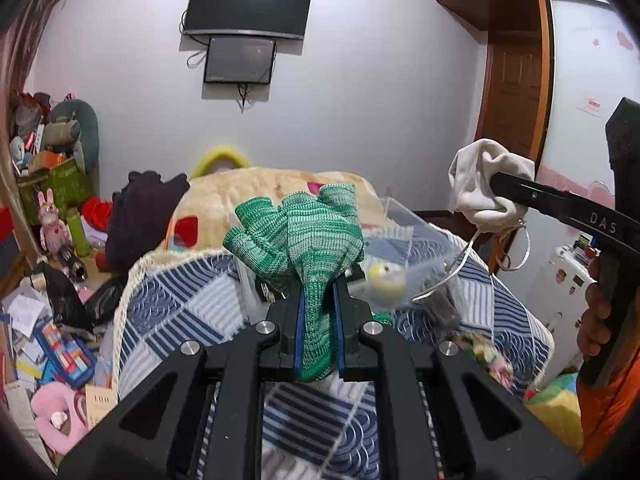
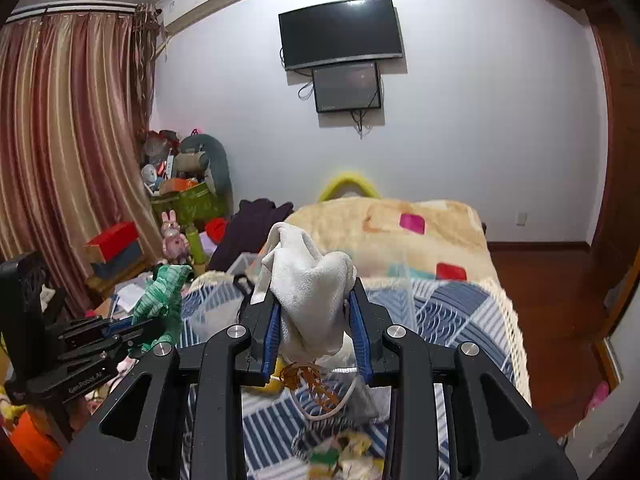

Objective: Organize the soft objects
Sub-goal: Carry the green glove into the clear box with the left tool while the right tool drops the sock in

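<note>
The left gripper (image 1: 318, 320) has its 2 fingers pinching a green knit glove (image 1: 304, 236), which is held up in the air above the blue-and-white patterned quilt (image 1: 176, 300) on the bed. To its right, the right gripper (image 2: 316, 328) has its 2 fingers clamped on a bunched white cloth (image 2: 310, 284), also lifted above the quilt, with a white cord (image 2: 340, 400) dangling below it.
</note>
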